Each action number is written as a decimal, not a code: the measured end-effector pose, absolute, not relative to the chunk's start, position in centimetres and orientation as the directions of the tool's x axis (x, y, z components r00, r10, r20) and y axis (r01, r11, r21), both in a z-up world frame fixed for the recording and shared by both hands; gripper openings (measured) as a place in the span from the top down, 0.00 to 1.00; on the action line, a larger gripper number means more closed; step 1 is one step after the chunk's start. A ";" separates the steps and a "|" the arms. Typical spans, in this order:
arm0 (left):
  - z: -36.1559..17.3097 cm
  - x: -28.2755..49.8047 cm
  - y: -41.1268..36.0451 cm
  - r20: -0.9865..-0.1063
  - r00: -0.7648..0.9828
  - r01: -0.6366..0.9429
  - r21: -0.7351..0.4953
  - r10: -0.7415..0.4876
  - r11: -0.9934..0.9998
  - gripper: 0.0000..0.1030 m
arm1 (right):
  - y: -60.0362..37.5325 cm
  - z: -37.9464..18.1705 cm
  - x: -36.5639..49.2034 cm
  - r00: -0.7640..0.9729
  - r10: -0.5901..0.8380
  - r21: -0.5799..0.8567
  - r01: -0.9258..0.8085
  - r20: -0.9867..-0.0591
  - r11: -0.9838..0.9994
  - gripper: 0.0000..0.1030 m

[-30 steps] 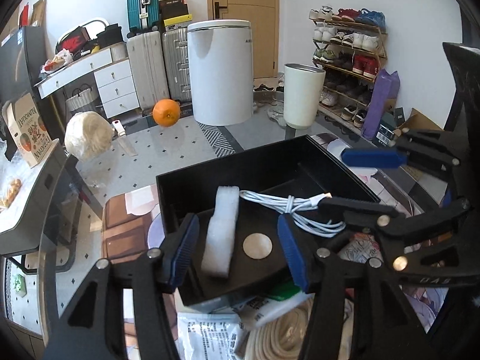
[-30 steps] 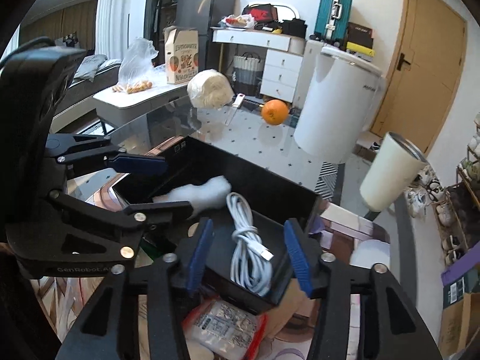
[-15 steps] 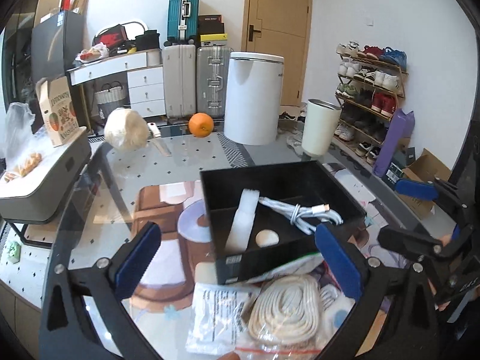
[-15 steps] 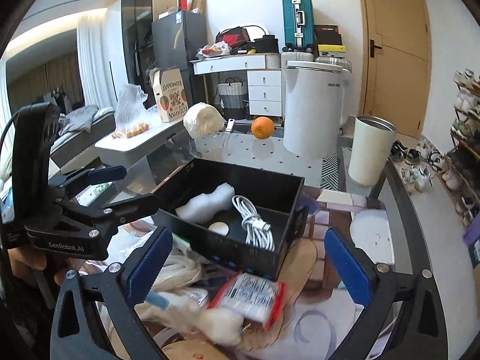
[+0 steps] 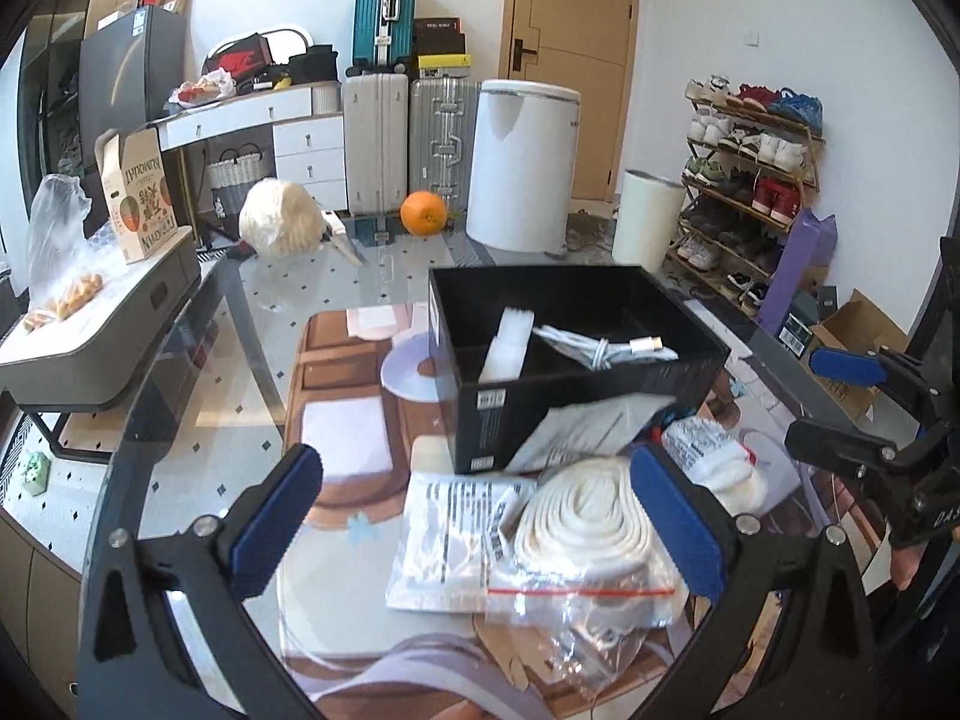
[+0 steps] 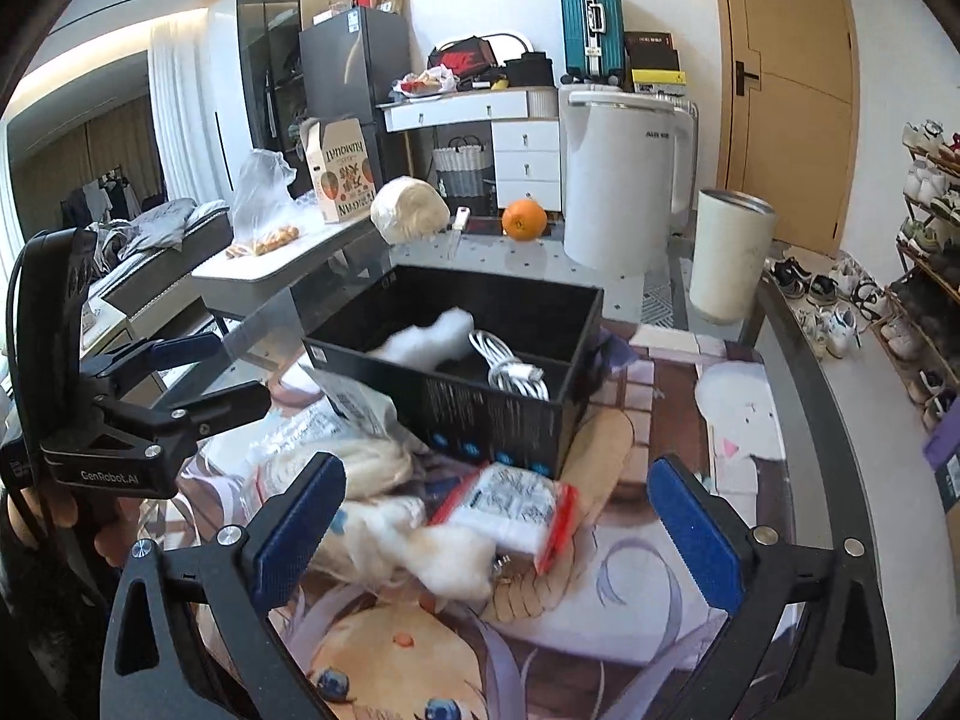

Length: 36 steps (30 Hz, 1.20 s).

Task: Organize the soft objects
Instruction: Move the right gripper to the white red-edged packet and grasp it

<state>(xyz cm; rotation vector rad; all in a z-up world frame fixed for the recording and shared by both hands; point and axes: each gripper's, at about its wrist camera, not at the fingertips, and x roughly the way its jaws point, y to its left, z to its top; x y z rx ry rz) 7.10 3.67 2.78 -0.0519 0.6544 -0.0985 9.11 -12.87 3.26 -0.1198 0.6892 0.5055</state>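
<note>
A black box (image 5: 480, 420) (image 6: 480, 420) stands on the glass table and holds a white foam strip (image 5: 510, 342) (image 6: 429, 339) and a coiled white cable (image 5: 600, 348) (image 6: 510, 366). In front of it lie a bagged roll of cream webbing (image 5: 588, 528), a printed plastic bag (image 5: 450, 534), a red-edged packet of white cloth (image 6: 510, 510) and a white fluffy lump (image 6: 450, 558). My left gripper (image 5: 480, 528) is open above the webbing roll and the bag. My right gripper (image 6: 492, 528) is open above the packet and the lump. Both are empty.
A patterned mat (image 6: 660, 570) covers the table under the pile. At the table's far end sit an orange (image 5: 423, 213), a pale round bundle (image 5: 276, 225) and a knife (image 5: 342, 240). Beyond stand a white bin (image 5: 522, 168), a cream cylinder (image 6: 729, 258) and a shoe rack (image 5: 750, 180).
Both grippers have pulled back from the box and opened wide. A second ago they were close over the box, narrowly open around the foam strip and the cable, which stay inside.
</note>
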 end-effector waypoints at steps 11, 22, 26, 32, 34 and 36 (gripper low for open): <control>1.9 6.6 2.4 -0.629 0.768 0.112 -0.055 -0.121 0.992 0.00 | -14.8 1.4 8.8 0.632 0.390 0.091 -0.451 -0.670 0.888 0.00; 1.1 7.2 1.4 -0.671 0.726 0.159 -0.047 -0.149 0.986 0.00 | -15.2 0.6 9.7 0.623 0.358 0.085 -0.423 -0.695 0.902 0.00; 0.8 7.5 1.5 -0.684 0.711 0.165 -0.067 -0.166 0.984 0.00 | -15.1 0.5 10.2 0.620 0.351 0.081 -0.421 -0.702 0.904 0.00; 0.7 8.0 1.6 -0.689 0.705 0.159 -0.076 -0.167 0.984 0.00 | -15.1 0.3 12.1 0.598 0.335 0.089 -0.403 -0.728 0.911 0.00; 0.7 8.1 1.7 -0.690 0.704 0.156 -0.080 -0.167 0.985 0.00 | -15.1 0.1 12.7 0.589 0.325 0.088 -0.394 -0.740 0.915 0.00; 0.7 8.3 1.8 -0.692 0.702 0.154 -0.083 -0.168 0.985 0.00 | -14.9 -0.1 13.4 0.578 0.317 0.088 -0.388 -0.752 0.918 0.00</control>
